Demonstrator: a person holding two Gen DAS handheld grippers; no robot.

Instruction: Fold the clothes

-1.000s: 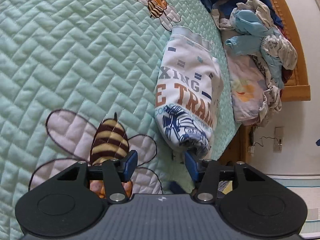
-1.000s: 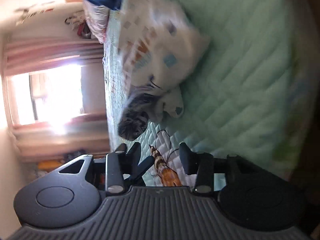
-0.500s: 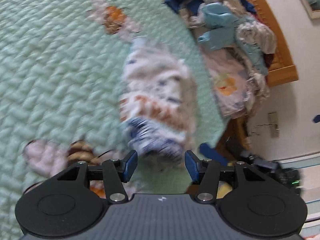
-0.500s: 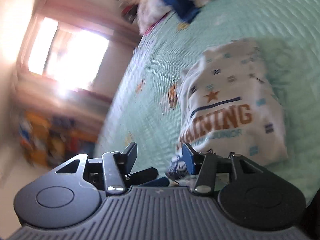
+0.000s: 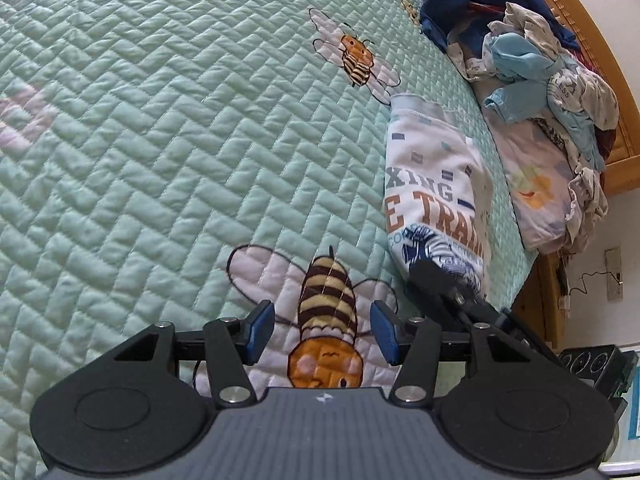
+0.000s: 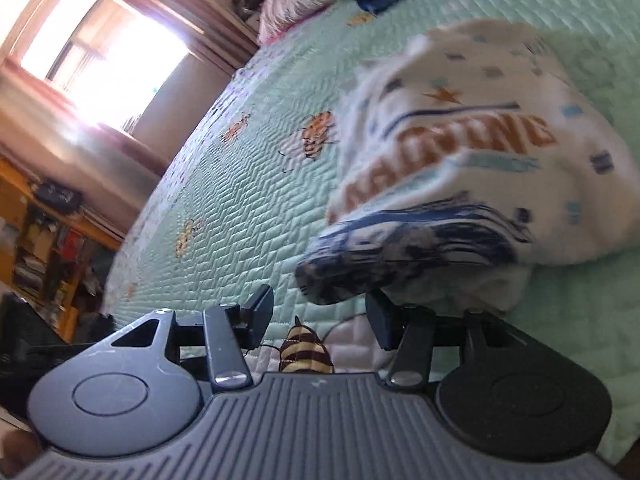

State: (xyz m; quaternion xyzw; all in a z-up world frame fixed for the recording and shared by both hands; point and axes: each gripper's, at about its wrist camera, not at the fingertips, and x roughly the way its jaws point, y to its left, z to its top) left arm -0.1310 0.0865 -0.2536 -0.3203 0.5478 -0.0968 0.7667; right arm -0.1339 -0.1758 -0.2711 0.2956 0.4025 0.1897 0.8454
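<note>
Folded white printed sweatshirt (image 5: 436, 196) on a mint-green quilted bedspread (image 5: 160, 128), both grippers empty.

Left wrist view: the left gripper (image 5: 322, 332) hangs spread wide over an embroidered striped bee (image 5: 328, 320); the sweatshirt lies to its right near the bed edge, a heap of unfolded blue and white clothes (image 5: 532, 64) beyond it against the wooden headboard (image 5: 592, 52), and the right gripper's black finger (partly hiding the hem) at its near end. Right wrist view: the right gripper (image 6: 320, 318) gapes wide, nothing between its fingers, the blurred sweatshirt (image 6: 460, 152) just ahead, its near end over the right finger.
</note>
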